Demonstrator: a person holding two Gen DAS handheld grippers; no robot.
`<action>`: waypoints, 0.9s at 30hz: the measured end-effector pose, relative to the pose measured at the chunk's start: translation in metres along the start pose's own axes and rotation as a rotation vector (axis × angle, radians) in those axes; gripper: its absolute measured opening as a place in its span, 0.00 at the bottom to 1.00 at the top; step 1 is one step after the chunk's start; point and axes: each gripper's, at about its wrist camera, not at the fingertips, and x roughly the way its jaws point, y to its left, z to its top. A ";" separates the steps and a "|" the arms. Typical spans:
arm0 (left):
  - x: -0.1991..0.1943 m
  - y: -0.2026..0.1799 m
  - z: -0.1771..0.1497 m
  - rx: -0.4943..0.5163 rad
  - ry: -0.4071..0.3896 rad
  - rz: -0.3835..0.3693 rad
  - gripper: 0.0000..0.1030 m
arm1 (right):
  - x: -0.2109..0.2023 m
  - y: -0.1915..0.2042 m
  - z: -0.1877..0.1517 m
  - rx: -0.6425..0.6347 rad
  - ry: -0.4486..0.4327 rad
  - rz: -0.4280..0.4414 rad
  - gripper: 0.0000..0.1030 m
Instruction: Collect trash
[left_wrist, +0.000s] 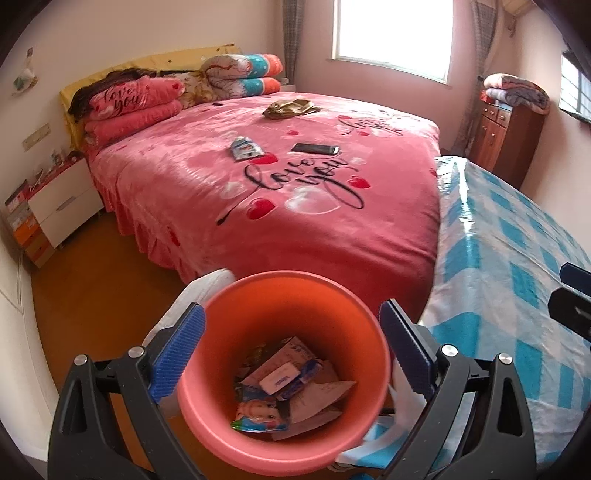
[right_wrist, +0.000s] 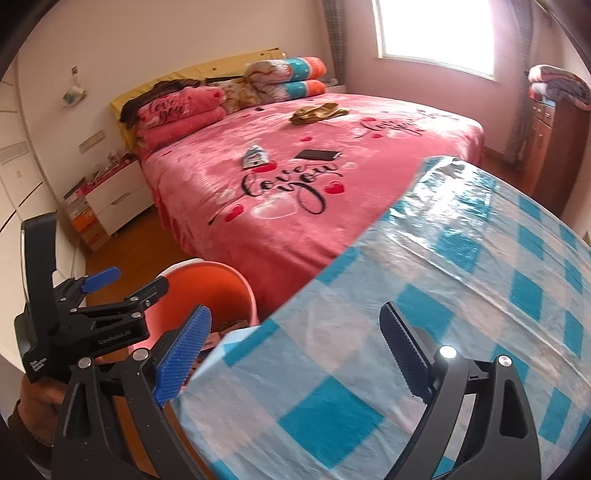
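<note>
Fingers (left_wrist: 184, 339) of the left gripper (left_wrist: 291, 343) stand spread wide and empty over the orange bin (left_wrist: 229, 435); fingers (right_wrist: 186, 349) of the right gripper (right_wrist: 291, 350) are likewise released, with nothing between them, above the near corner of the checked worktop (right_wrist: 480, 295). Collected trash (left_wrist: 284, 384), cartons and wrappers, lies in the bottom of the bin, which stands on the floor between the pink bed (left_wrist: 314, 236) and the worktop's left edge. A blue-and-white packet (left_wrist: 245, 147) remains on the bed's far middle, just left of a dark phone (left_wrist: 315, 148); a crumpled olive-gold item (left_wrist: 291, 108) lies farther off, and whether it is trash or cloth cannot be told. Probable hazards: the packet and phone lie close together, so a loosely aimed reach could nudge or seize the phone; the soft blanket may yield under the fingers and let the flat packet slip out; and the bin, near the hanging edge of the worktop cloth, could be tipped by a passing gripper or a snagged cloth, spilling what has been gathered.
</note>
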 end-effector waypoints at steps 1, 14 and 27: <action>-0.002 -0.004 0.001 0.009 -0.005 -0.003 0.93 | -0.002 -0.003 0.000 0.006 -0.002 -0.006 0.89; -0.019 -0.060 0.009 0.119 -0.028 -0.053 0.93 | -0.040 -0.040 -0.019 0.057 -0.075 -0.111 0.91; -0.037 -0.114 0.002 0.204 -0.044 -0.140 0.93 | -0.075 -0.078 -0.048 0.131 -0.108 -0.220 0.91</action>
